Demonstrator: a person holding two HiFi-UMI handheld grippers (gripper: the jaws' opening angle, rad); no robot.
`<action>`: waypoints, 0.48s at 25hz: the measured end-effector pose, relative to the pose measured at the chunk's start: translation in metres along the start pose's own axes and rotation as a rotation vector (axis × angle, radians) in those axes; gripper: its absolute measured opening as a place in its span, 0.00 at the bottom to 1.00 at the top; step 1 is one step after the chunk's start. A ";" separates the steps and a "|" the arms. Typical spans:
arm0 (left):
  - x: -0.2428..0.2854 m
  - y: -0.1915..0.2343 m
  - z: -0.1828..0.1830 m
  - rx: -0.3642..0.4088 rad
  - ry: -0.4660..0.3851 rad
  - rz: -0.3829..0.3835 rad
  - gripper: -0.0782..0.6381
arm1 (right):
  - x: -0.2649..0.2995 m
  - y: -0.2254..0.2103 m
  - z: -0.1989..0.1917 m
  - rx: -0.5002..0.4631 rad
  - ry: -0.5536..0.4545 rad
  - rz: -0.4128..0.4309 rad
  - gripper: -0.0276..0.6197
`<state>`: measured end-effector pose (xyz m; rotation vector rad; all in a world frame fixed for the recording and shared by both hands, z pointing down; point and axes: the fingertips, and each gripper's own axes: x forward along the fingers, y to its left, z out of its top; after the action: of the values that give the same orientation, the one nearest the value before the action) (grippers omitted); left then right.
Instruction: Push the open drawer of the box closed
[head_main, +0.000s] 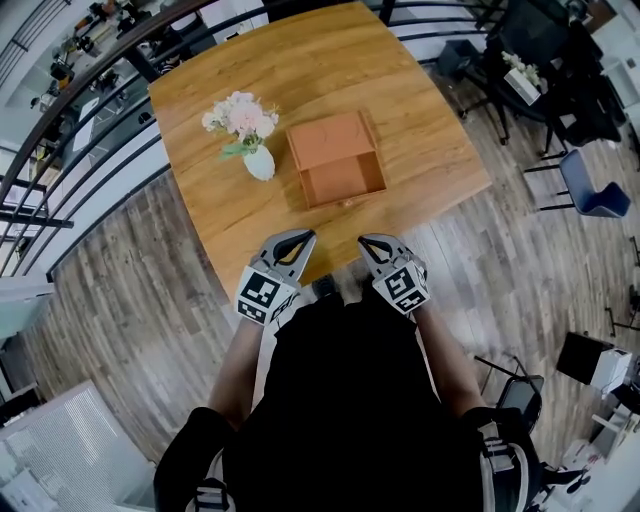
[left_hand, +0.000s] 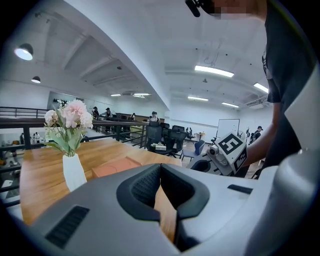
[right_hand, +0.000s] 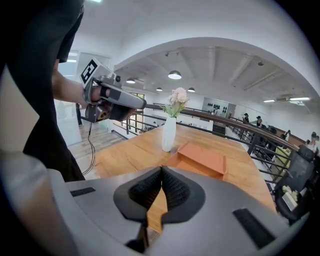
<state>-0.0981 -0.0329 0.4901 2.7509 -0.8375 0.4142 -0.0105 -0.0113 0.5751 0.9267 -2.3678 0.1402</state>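
Only the head view looks down into the open drawer (head_main: 343, 182), which juts from the box (head_main: 330, 140) toward the person; the left tongs (head_main: 300, 237) and right tongs (head_main: 368, 242) are closed and empty.

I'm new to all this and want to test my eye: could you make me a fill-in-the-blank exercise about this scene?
The drawer of the box is ____.
In the head view, the vase stands to the ____ of the box.
The fingers of the left gripper and the right gripper are ____, with nothing between them.
Missing words: open; left; shut.
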 end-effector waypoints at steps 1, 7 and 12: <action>-0.001 0.000 0.000 0.001 0.002 -0.003 0.14 | 0.000 0.001 -0.002 0.011 0.003 0.004 0.07; -0.010 0.008 0.008 0.006 -0.006 0.015 0.14 | 0.009 -0.014 0.000 0.030 -0.012 -0.057 0.07; -0.016 0.019 0.006 -0.009 0.005 0.060 0.14 | 0.022 -0.025 -0.003 0.043 -0.023 -0.071 0.07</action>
<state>-0.1210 -0.0420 0.4819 2.7211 -0.9199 0.4266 -0.0057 -0.0416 0.5869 1.0362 -2.3575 0.1538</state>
